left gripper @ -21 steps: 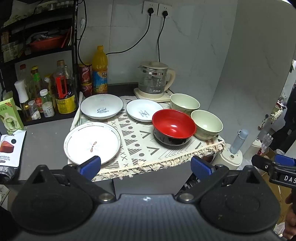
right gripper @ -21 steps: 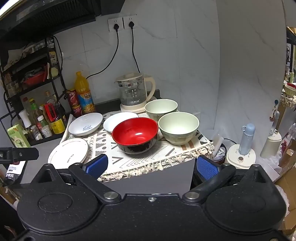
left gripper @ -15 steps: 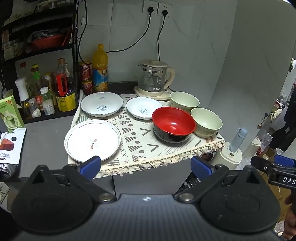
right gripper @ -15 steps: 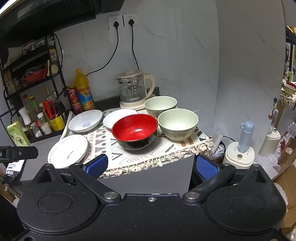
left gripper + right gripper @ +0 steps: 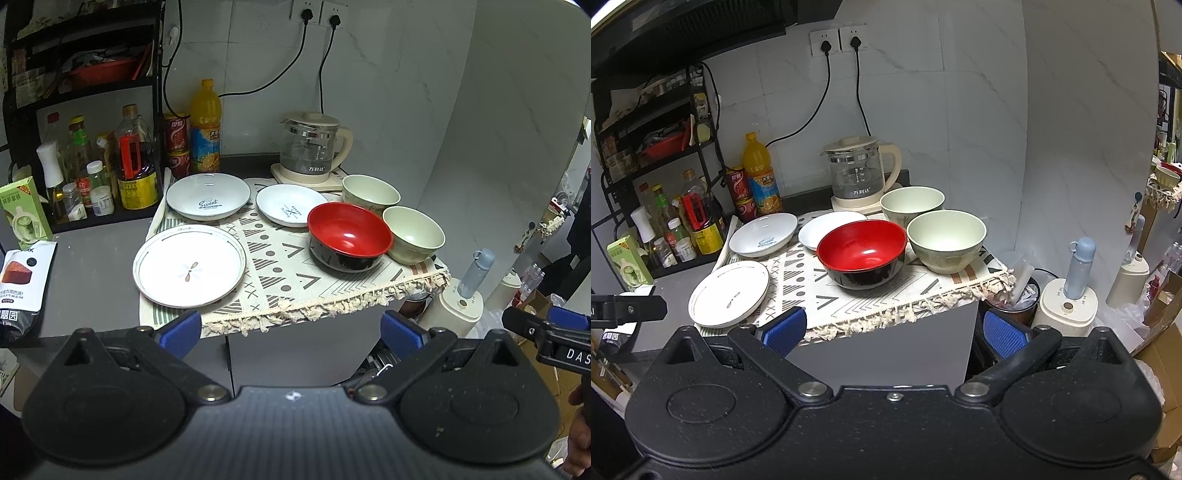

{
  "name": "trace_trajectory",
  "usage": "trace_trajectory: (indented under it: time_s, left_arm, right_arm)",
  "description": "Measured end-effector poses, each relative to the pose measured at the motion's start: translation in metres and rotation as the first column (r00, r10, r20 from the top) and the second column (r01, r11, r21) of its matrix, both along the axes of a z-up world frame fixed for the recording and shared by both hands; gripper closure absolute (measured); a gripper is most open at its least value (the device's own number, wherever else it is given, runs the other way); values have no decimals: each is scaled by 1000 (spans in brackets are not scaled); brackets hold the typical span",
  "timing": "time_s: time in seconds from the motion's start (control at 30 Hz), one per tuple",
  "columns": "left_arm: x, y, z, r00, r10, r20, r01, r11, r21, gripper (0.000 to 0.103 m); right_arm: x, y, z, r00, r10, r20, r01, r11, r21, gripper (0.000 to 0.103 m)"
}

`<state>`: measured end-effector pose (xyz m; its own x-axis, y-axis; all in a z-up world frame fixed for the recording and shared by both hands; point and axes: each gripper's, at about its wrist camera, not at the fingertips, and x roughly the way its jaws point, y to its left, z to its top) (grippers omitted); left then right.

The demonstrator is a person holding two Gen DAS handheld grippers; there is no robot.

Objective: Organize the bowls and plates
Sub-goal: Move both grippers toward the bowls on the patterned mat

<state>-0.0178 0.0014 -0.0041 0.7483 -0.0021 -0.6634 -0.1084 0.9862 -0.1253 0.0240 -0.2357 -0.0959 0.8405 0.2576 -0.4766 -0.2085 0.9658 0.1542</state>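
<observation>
On a patterned cloth [image 5: 280, 273] lie a large white plate [image 5: 189, 265], a pale blue plate marked "Sweet" [image 5: 208, 195] and a small white plate [image 5: 291, 205]. A red-and-black bowl [image 5: 349, 236] stands beside two pale green bowls [image 5: 413, 234] [image 5: 370, 192]. The same dishes show in the right wrist view: large plate [image 5: 729, 291], red bowl [image 5: 861, 253], green bowl [image 5: 946, 240]. My left gripper [image 5: 291, 330] is open and empty, short of the cloth's front edge. My right gripper [image 5: 894, 330] is open and empty, also in front of the counter.
A glass kettle [image 5: 312, 147] stands at the back on its base. Bottles and cans [image 5: 129, 162] crowd a black rack at the left. A snack bag [image 5: 18, 284] lies on the grey counter. A white appliance with a blue bottle [image 5: 1067, 299] stands lower right.
Both grippers have drawn back and risen slightly, so the dishes look a little farther away. Nothing on the cloth has moved.
</observation>
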Motion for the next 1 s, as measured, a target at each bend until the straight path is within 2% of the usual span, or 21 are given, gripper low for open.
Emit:
trace_trajectory:
  time_s: [0.13,0.37,0.53,0.73,1.0]
  left_arm:
    - [0,2,0,1000,5,-6,-5,1000,2,1]
    - [1,4,-3,1000,14,6,-14,999,36,1]
    - [2,4,-2,1000,14,-13,-13,997,75,1]
    - [1,7,-4,1000,24,-1,-24,998,66,1]
    - [9,5,-3,999,30,-23,-29,998,47,1]
  right_arm:
    - [1,1,0,1000,0,1,0,1000,1,0]
    - [2,1,0,1000,6,0,-6,1000,3,0]
    - [7,1,3,1000,9,2,-9,1000,-5,0]
    - [9,-1,2,1000,8,4,-8,1000,-2,0]
    - [16,-4,1,1000,12,-6,-12,1000,0,0]
